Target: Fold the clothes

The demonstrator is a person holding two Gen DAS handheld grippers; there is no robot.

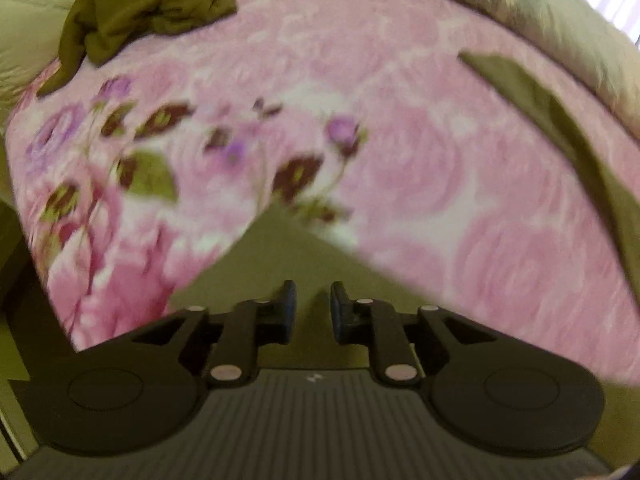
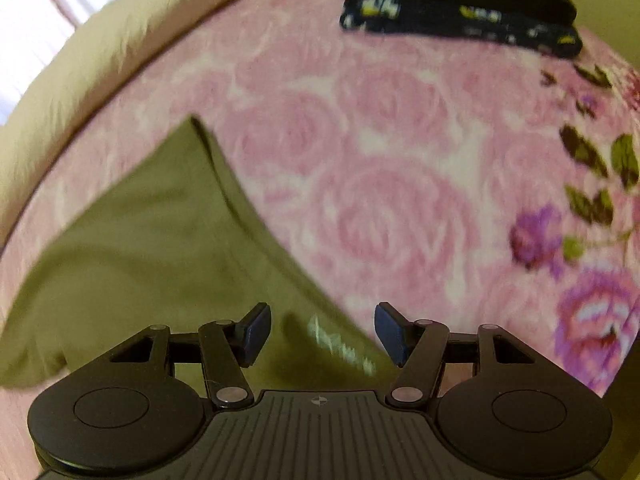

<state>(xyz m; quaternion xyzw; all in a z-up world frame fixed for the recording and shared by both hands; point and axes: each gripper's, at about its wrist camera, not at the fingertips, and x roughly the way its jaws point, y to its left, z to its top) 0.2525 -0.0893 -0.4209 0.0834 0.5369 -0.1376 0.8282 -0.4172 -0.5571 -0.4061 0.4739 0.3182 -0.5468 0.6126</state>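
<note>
An olive green garment (image 2: pixel 152 240) lies flat on the pink floral blanket (image 2: pixel 380 160), with pale lettering (image 2: pixel 340 346) near its lower edge. My right gripper (image 2: pixel 322 332) hovers over that edge, open, with nothing between its blue pads. In the left wrist view a pointed corner of the olive garment (image 1: pixel 272 256) lies under my left gripper (image 1: pixel 313 308). Its jaws stand a little apart with only air between them. A long olive strip (image 1: pixel 560 128) runs down the right side. The picture is blurred.
A crumpled olive garment (image 1: pixel 148 8) lies at the blanket's far left corner. A stack of folded dark clothes (image 2: pixel 460 12), one with a small yellow print, sits at the far edge. A pale green quilt (image 1: pixel 540 12) borders the blanket.
</note>
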